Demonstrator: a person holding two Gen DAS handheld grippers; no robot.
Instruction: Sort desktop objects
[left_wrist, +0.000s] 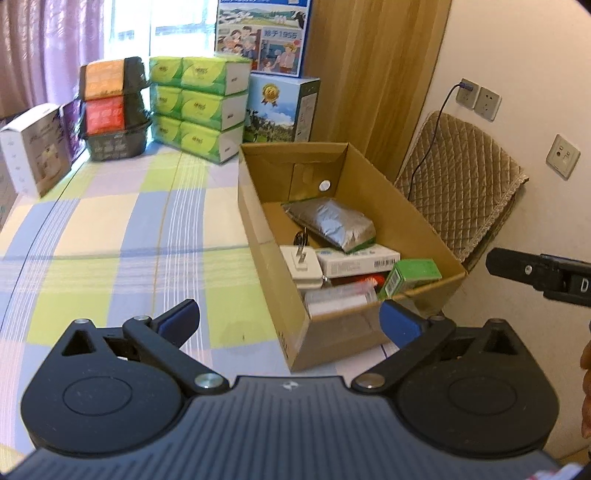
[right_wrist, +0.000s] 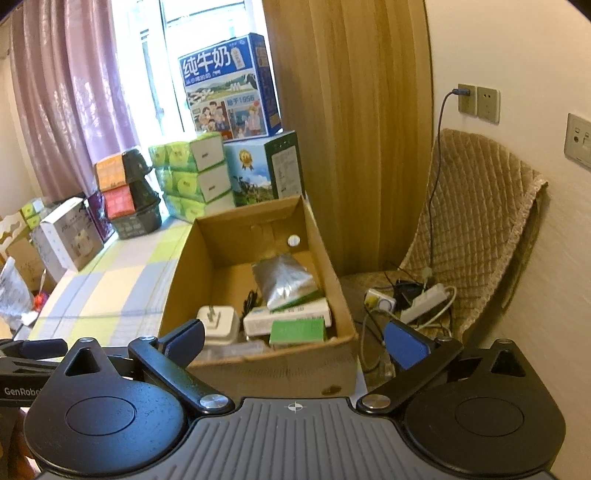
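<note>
Holding both tools just short of the cardboard box (left_wrist: 343, 236), you have your left gripper (left_wrist: 290, 321) spread wide and empty before the box's near corner, and your right gripper (right_wrist: 295, 341) likewise spread and empty before its near wall. Inside the box lie a silver foil pouch (left_wrist: 330, 223) toward the far end, a white carton (left_wrist: 356, 260) under the pouch's near edge, a white plug adapter (left_wrist: 303, 266) left of the carton, and a green box (left_wrist: 412, 277) against the near wall. Left of the box, the checked tablecloth (left_wrist: 110, 229) lies bare.
</note>
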